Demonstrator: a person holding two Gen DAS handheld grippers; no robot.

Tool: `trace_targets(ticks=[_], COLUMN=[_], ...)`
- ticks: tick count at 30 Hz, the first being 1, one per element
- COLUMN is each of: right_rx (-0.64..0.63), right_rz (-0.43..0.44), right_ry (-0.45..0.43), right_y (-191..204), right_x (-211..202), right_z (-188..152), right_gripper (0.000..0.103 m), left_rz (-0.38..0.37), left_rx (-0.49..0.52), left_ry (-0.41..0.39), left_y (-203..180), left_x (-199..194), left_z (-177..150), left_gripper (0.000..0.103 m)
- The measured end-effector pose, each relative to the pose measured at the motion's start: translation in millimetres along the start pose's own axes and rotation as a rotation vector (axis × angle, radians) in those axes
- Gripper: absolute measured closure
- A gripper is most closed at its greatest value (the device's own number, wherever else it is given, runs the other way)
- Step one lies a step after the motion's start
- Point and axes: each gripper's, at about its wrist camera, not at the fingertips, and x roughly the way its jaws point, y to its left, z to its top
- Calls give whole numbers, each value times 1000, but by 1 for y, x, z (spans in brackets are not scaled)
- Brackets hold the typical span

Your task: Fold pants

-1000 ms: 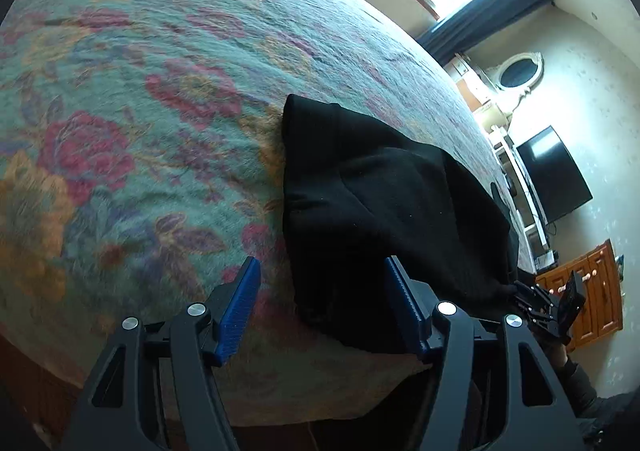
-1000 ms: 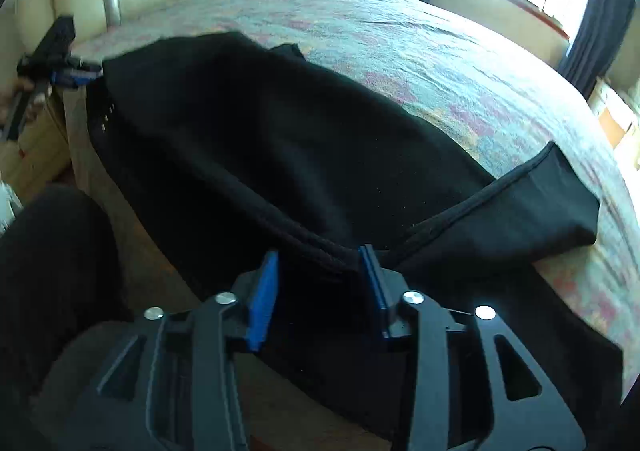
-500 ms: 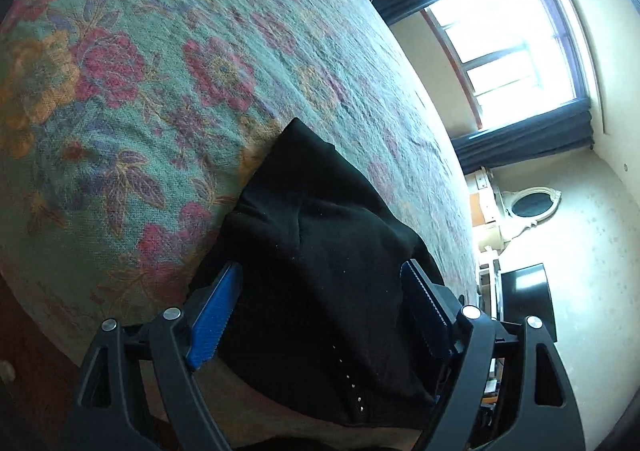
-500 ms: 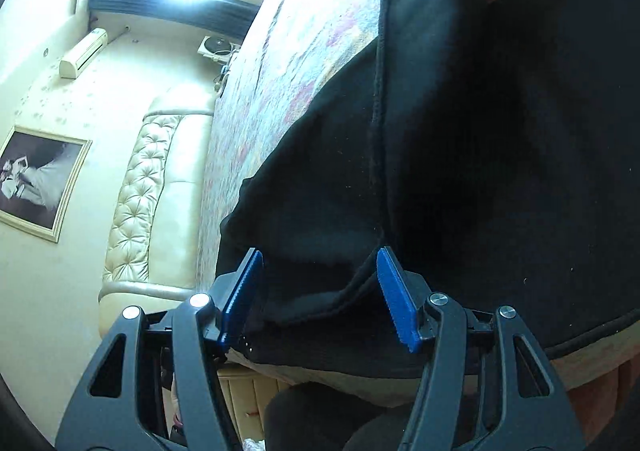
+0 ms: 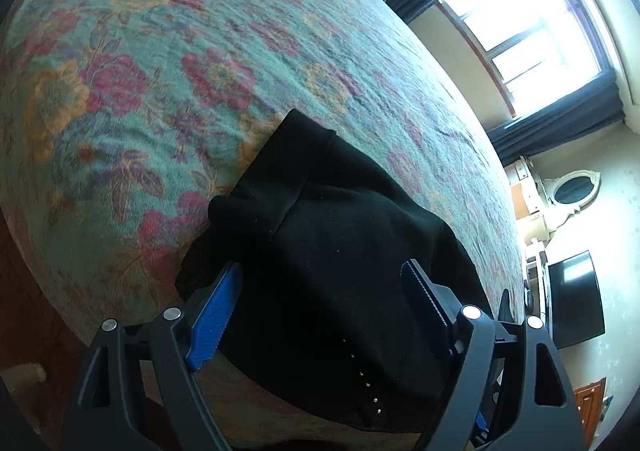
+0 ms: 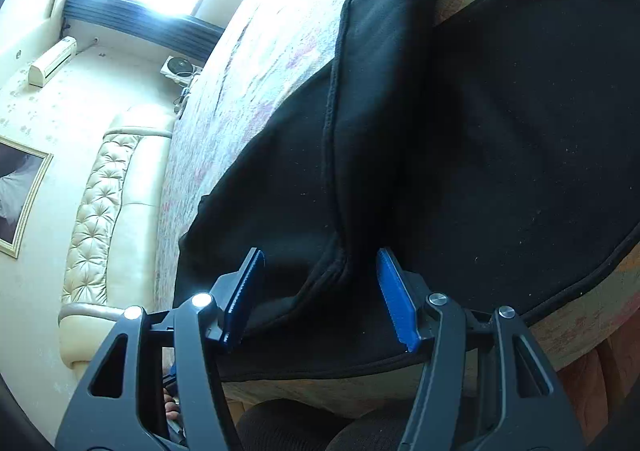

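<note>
no legible text, labels, brands, numbers or signs anywhere

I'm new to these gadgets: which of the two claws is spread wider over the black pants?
The left claw: its blue pads stand farther apart over the pants than the right claw's.

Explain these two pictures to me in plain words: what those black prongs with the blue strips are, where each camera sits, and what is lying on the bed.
No robot here: a person holds a handheld gripper in each hand, with a wide-angle camera on each looking along its two fingers. One picture comes from the left gripper, the other from the right gripper. The blue strips are grip pads. Black pants lie on a floral bedspread near the bed's edge. Both grippers stand open with cloth between their fingers; nothing is pinched yet.
</note>
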Motion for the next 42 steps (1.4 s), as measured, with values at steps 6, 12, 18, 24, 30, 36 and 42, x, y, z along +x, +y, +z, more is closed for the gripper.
trace_targets(ticks=[6, 12, 18, 24, 30, 36, 42], right_rx=[-39, -83, -14, -20, -41, -42, -28], right_rz=[-60, -107, -49, -12, 41, 73, 20], right_ry=[-37, -50, -31, -44, -73, -84, -56], right_y=[5, 12, -9, -8, 1, -5, -28], right_x=[9, 22, 19, 17, -2, -21, -16], right_z=[9, 16, 24, 26, 28, 21, 11], right_gripper=[41, 51, 92, 94, 95, 95, 95], left_rz=[29, 23, 12, -55, -94, -96, -71], left_rx=[-43, -129, -146, -163, -167, -169, -150], left_ry=[6, 18, 11, -23, -37, -65, -17], left_y=[5, 9, 19, 27, 27, 37, 49], left_x=[-3, 3, 2, -18, -35, -51, -46], left_z=[-4, 4, 4, 2, 3, -7, -21], left_gripper=[23, 19, 73, 88, 88, 91, 91])
